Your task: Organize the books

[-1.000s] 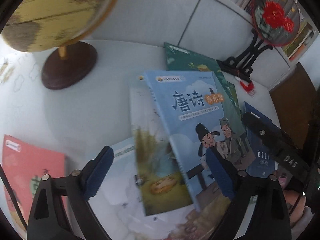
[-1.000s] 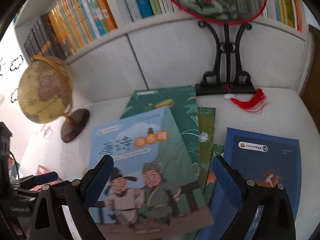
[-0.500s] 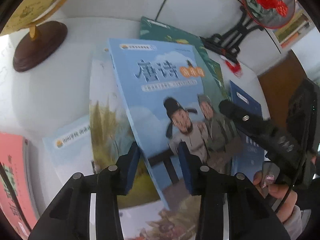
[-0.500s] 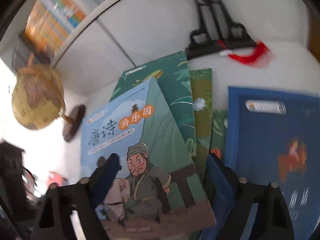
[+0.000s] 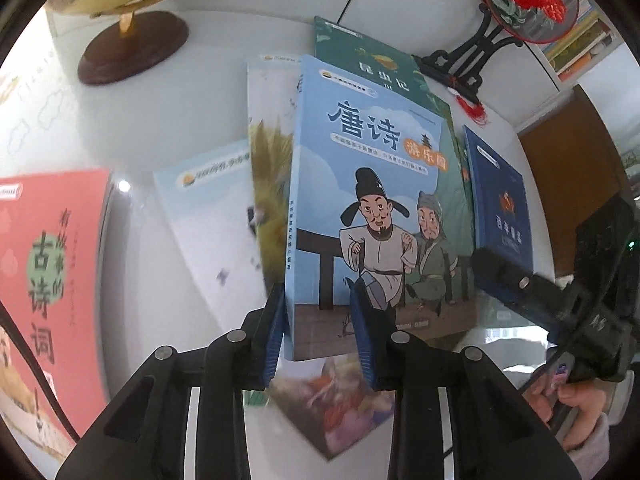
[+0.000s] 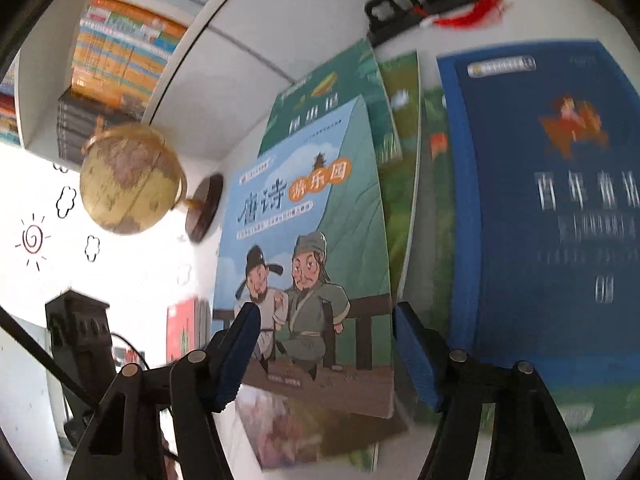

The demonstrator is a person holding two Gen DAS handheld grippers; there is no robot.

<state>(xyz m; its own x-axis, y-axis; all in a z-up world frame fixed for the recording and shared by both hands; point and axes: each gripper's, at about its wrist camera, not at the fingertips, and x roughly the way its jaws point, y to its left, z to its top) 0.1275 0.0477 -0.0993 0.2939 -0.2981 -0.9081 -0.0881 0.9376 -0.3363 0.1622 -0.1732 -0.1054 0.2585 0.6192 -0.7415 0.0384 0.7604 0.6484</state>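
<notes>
A light blue book with two cartoon men on its cover [image 5: 372,184] tops a loose pile on the white tabletop [image 5: 192,92]. Its spine side is raised. My left gripper [image 5: 320,328] is closing its jaws, with pads on either side of the book's near spine corner. In the right wrist view the same book [image 6: 304,216] has its near right corner between the fingers of my right gripper [image 6: 324,352]. Those jaws are closing too, but the pads stand clear of the cover. From the left wrist view the right gripper [image 5: 516,284] sits by the book's right edge.
A dark blue book [image 6: 552,200] and green books [image 6: 336,96] lie to the right and behind. To the left are a pink book [image 5: 44,264] and a pale blue one [image 5: 208,208]. A globe [image 6: 128,180] and a fan stand [image 5: 472,52] are at the back, below a bookshelf [image 6: 120,52].
The left jaws narrowed from wide open onto the light blue book's spine corner, and that edge has lifted. The right gripper rolled, dropped closer to the book's right edge, and its jaws narrowed.
</notes>
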